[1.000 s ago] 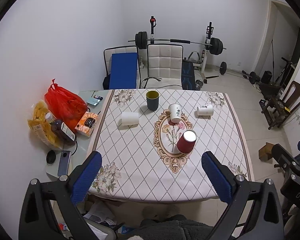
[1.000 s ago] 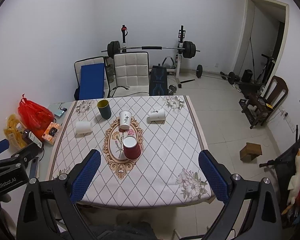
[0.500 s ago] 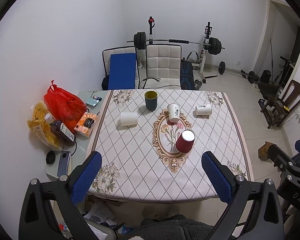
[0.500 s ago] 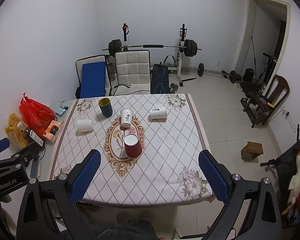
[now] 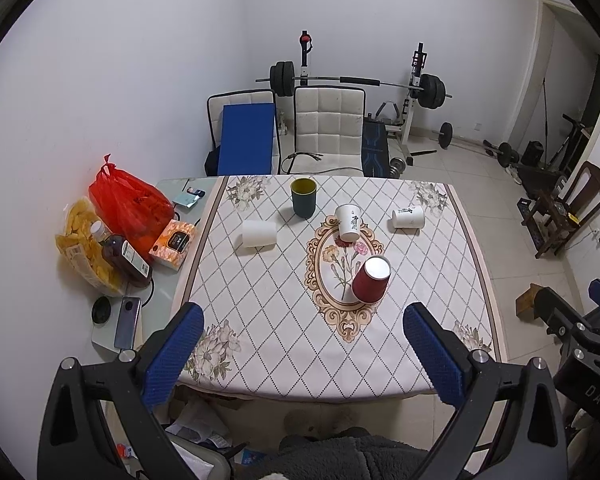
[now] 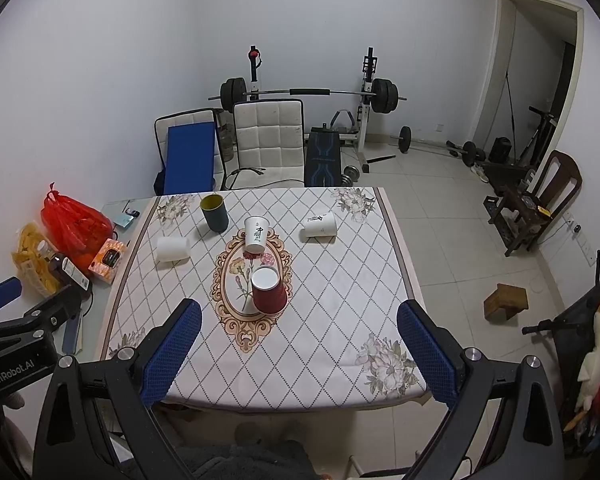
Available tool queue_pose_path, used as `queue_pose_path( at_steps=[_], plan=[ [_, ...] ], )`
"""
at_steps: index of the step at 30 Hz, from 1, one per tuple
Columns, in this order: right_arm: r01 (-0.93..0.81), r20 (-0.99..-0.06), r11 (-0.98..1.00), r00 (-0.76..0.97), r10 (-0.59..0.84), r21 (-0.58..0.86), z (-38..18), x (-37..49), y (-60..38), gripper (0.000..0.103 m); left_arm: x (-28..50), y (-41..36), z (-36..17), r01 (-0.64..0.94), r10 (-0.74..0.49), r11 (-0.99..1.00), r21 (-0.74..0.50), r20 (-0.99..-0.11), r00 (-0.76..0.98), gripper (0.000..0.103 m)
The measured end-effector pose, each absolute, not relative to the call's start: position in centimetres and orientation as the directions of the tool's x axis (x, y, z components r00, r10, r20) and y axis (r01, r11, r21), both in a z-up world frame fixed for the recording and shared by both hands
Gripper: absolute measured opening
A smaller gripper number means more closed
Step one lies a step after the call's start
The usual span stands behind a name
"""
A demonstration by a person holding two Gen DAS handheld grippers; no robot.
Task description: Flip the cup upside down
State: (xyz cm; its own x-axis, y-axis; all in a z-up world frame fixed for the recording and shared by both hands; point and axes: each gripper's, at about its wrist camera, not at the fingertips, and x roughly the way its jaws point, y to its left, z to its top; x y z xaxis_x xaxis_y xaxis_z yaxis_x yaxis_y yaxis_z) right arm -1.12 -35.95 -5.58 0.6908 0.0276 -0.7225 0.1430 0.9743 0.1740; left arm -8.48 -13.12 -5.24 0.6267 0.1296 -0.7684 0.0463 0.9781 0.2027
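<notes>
A red paper cup (image 5: pixel 371 279) stands upside down, white base up, on the oval flower motif of the table; it also shows in the right wrist view (image 6: pixel 268 289). A white printed cup (image 5: pixel 349 222) stands upright behind it. A dark green cup (image 5: pixel 303 197) stands upright at the back. Two white cups lie on their sides, one at the left (image 5: pixel 259 233) and one at the right (image 5: pixel 408 216). My left gripper (image 5: pixel 304 352) and right gripper (image 6: pixel 298 354) are open and empty, high above the table's near edge.
The table (image 5: pixel 260 344) has a diamond-pattern cloth. A glass side table at the left holds a red bag (image 5: pixel 128 204), a snack bag, a bottle, a tissue box (image 5: pixel 173 243) and a phone. Chairs and a barbell rack stand behind.
Both views have drawn back and up slightly, so the table sits a little smaller. The cups have not moved. Both grippers stay open.
</notes>
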Motion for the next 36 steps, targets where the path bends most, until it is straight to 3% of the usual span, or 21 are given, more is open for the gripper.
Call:
queue_pose_path(
  at_steps=[36],
  plan=[
    [0.136,-0.731,0.975,0.681,0.036,0.175,-6.2,-1.42,-35.29,0.1,-8.46,-12.85,-5.81,0.049,0.132,0.978,0.203,-0.783,0.608,0.102]
  ],
)
